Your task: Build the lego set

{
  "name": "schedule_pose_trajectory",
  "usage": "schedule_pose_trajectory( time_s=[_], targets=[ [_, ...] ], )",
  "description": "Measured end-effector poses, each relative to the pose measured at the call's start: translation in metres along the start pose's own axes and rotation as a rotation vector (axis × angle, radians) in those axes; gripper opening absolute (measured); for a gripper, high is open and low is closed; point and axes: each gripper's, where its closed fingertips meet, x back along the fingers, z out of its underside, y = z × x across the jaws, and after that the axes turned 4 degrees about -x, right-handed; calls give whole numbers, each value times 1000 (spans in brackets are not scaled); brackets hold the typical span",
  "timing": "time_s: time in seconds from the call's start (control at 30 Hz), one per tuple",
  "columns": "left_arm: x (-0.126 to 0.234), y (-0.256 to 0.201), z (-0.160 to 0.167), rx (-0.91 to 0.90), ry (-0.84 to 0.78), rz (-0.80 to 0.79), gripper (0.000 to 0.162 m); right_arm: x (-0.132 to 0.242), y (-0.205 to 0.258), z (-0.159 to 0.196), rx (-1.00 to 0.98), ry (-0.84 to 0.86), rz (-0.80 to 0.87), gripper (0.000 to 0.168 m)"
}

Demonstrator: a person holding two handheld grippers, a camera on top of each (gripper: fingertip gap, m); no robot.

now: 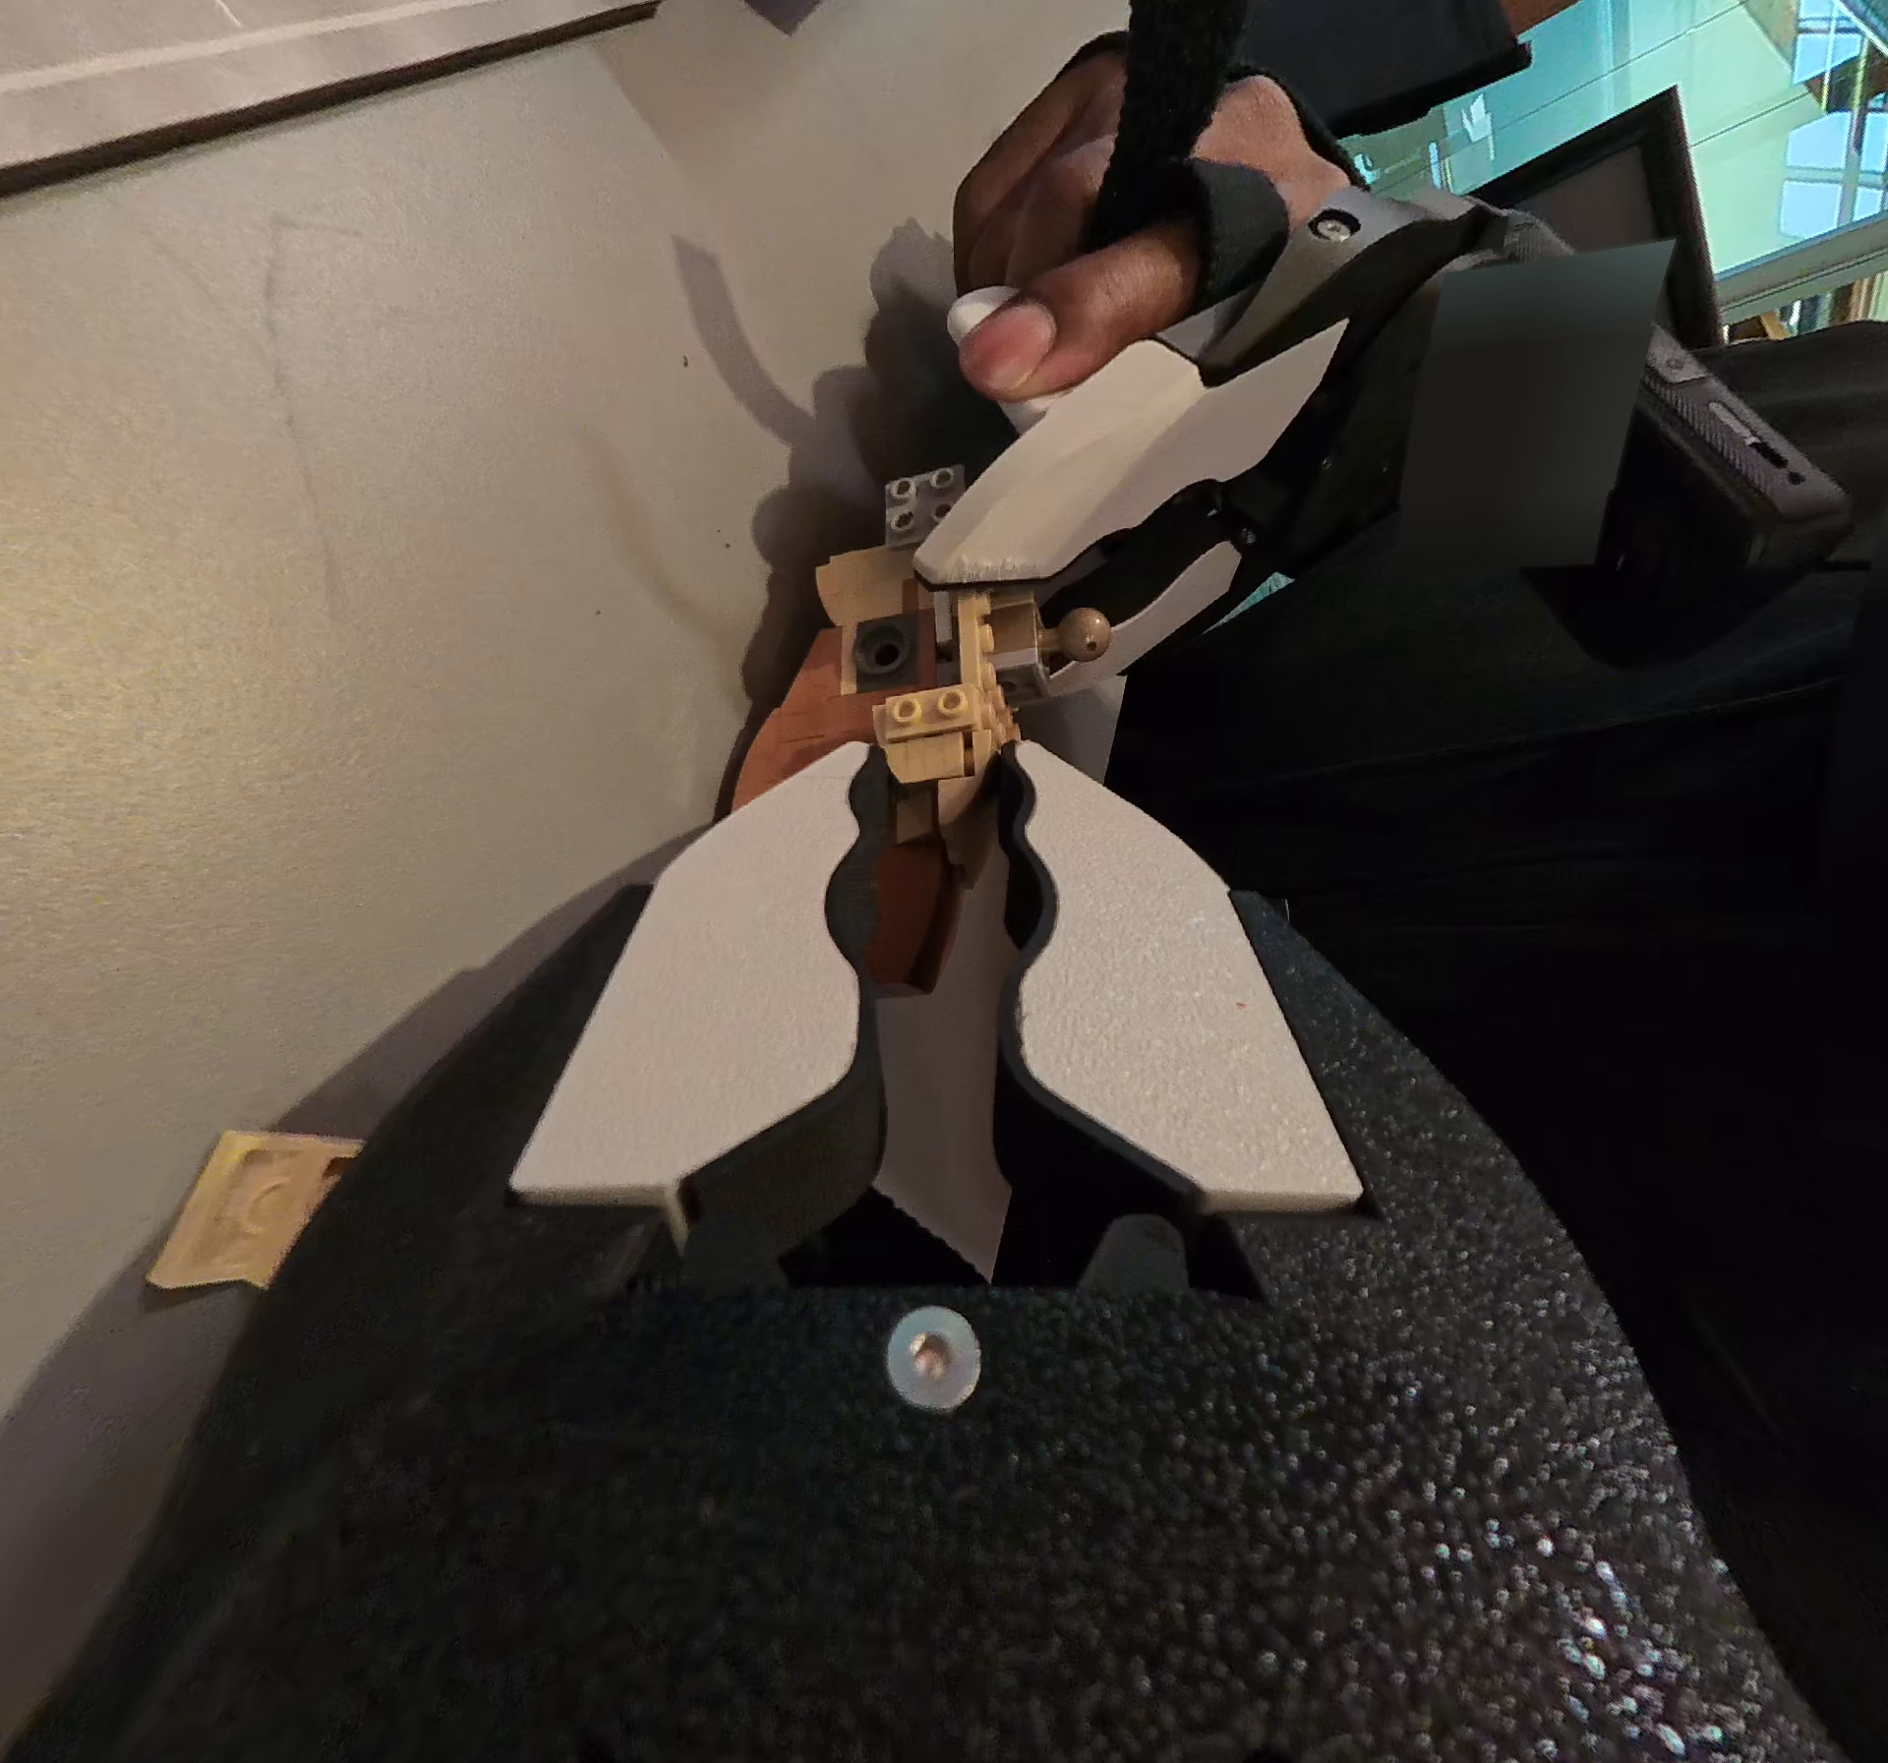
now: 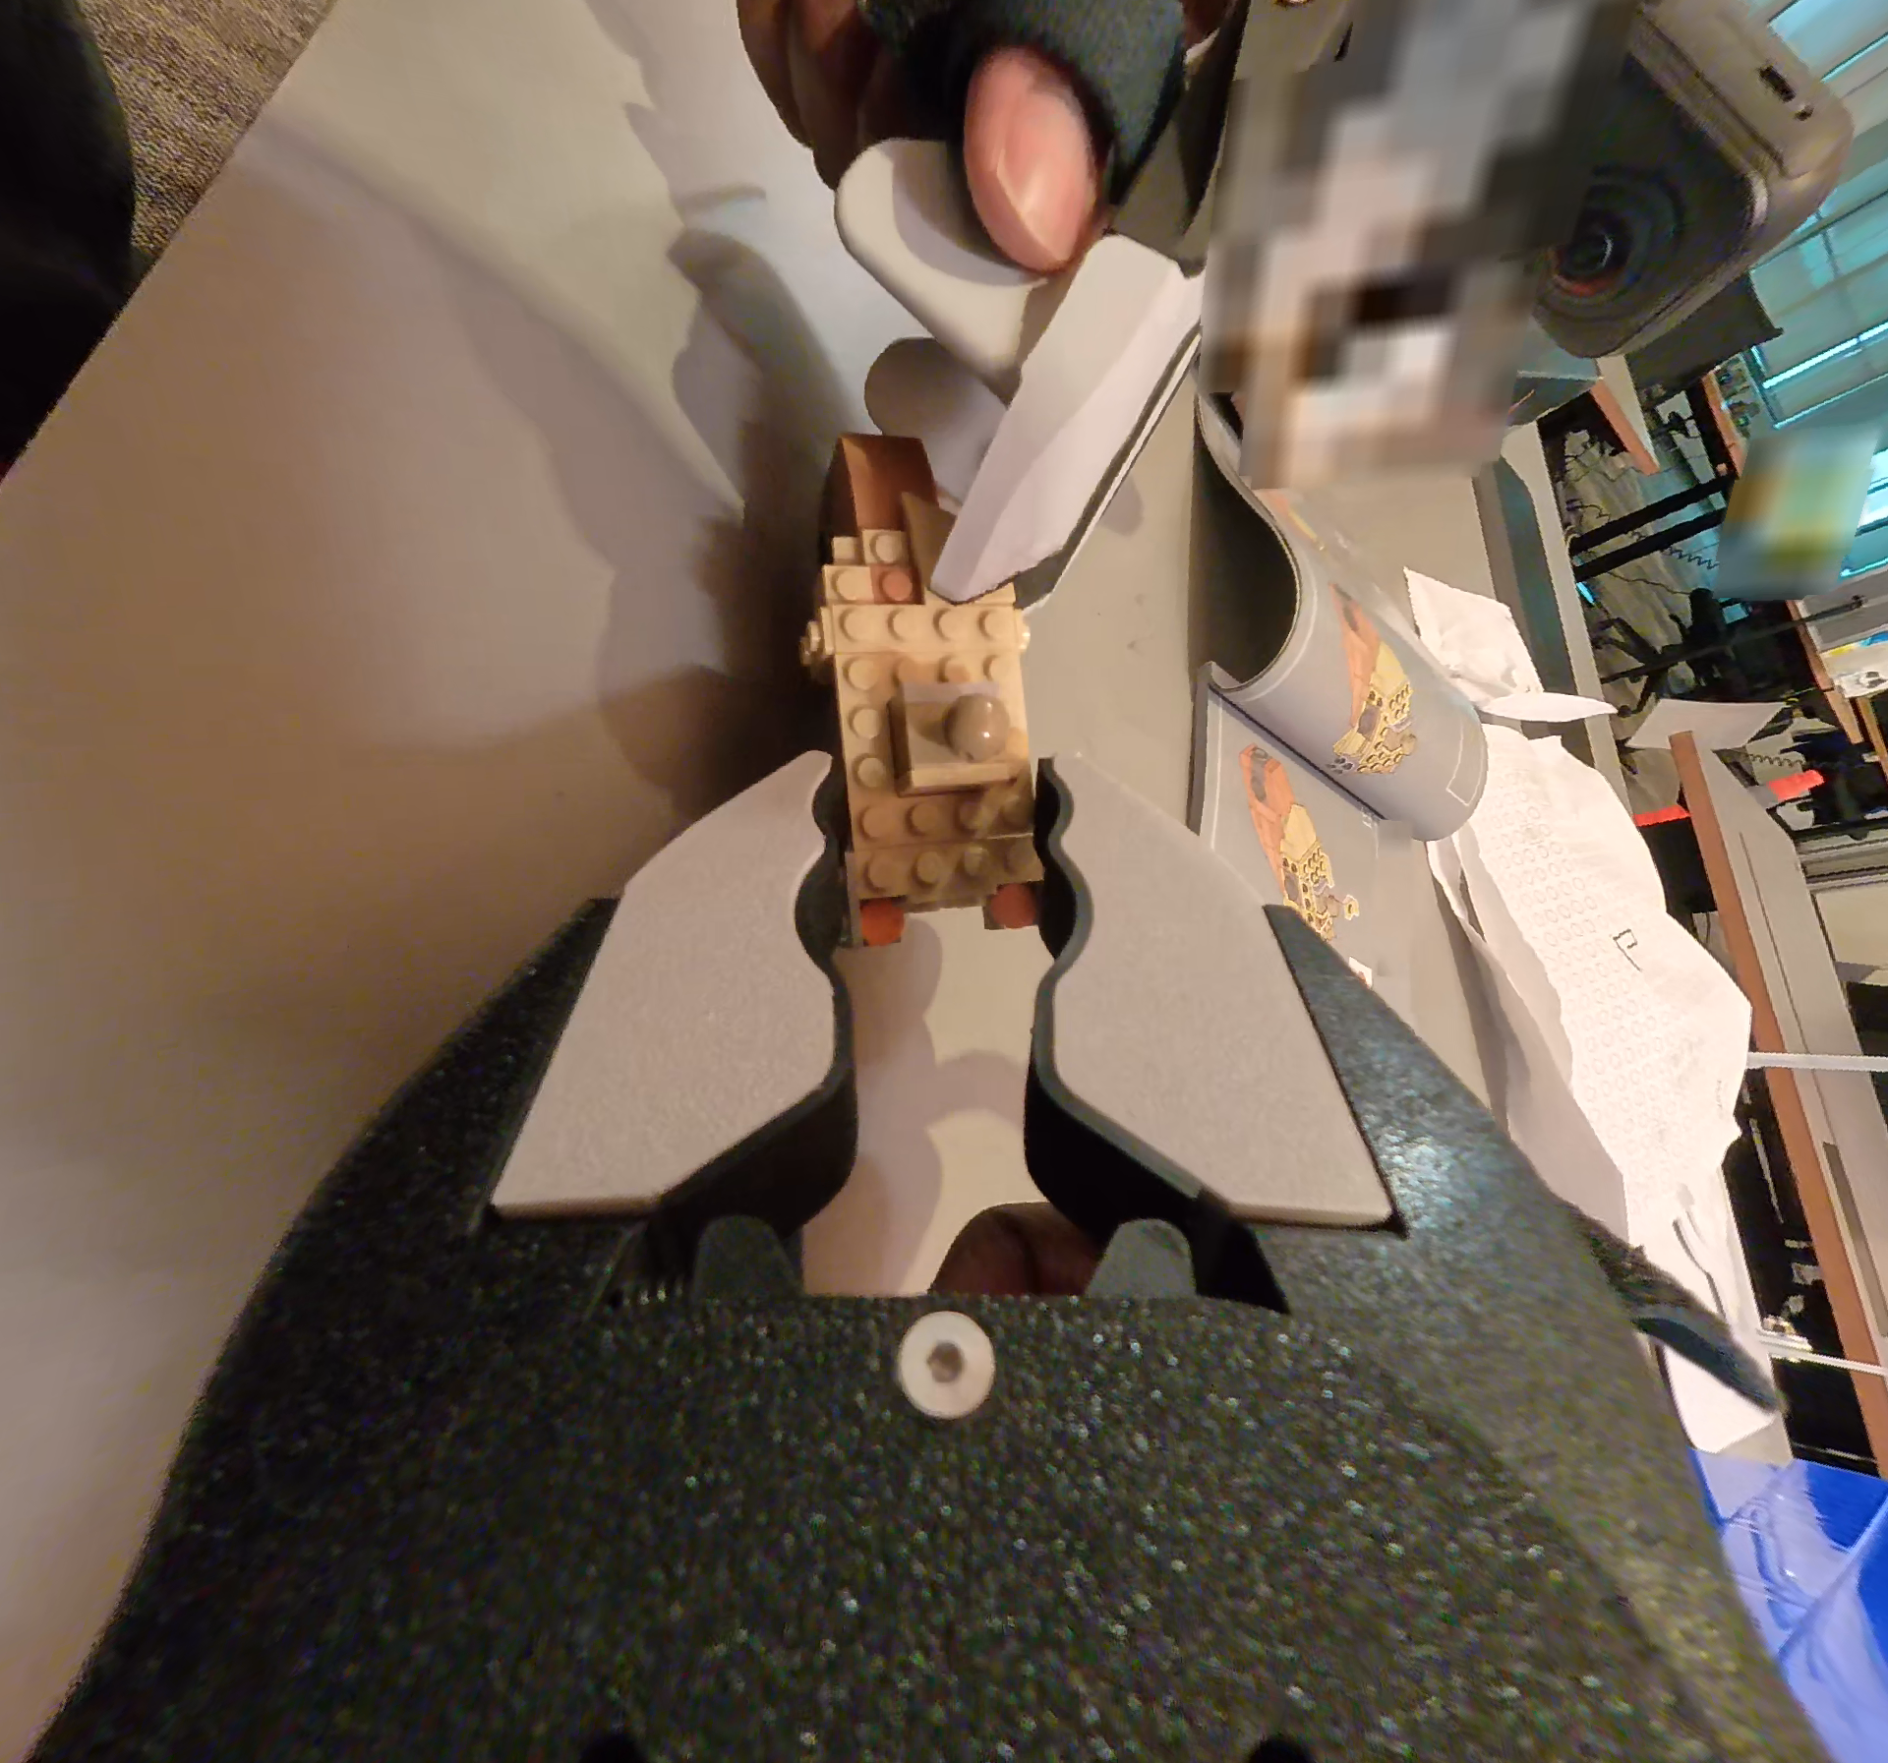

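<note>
The tan and brown lego model [image 2: 925,743] sits at the centre of both wrist views, held off the pale table [image 1: 358,590] between the two tools. The right gripper [image 2: 935,825] clamps its studded tan block from both sides; a ball-joint piece [image 2: 976,754] faces that camera. The left gripper [image 1: 940,774] is closed on the model's brown lower end, entering the right wrist view from 1 o'clock. Judged step: seating or pressing two sub-assemblies together. Both grips should hold firm while pressure runs straight along the stud axis; twisting would likely pop plates loose. The instruction booklet [image 2: 1328,713] lies at 3 o'clock
</note>
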Motion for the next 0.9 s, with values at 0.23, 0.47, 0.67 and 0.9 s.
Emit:
schedule_pose_trajectory(
  time_s=[0.23,0.47,0.67,0.9],
  targets=[
    [0,0,0,25,1,-15,20,0,0,0,15,6,6,34],
    [-1,0,0,45,-5,-25,19,0,1,1,33,12,15,34],
    [-1,0,0,46,-9,-25,19,0,1,0,41,12,18,34],
    [-1,-4,0,28,-18,-16,25,-1,2,3,67,15,38,34]
  ],
)
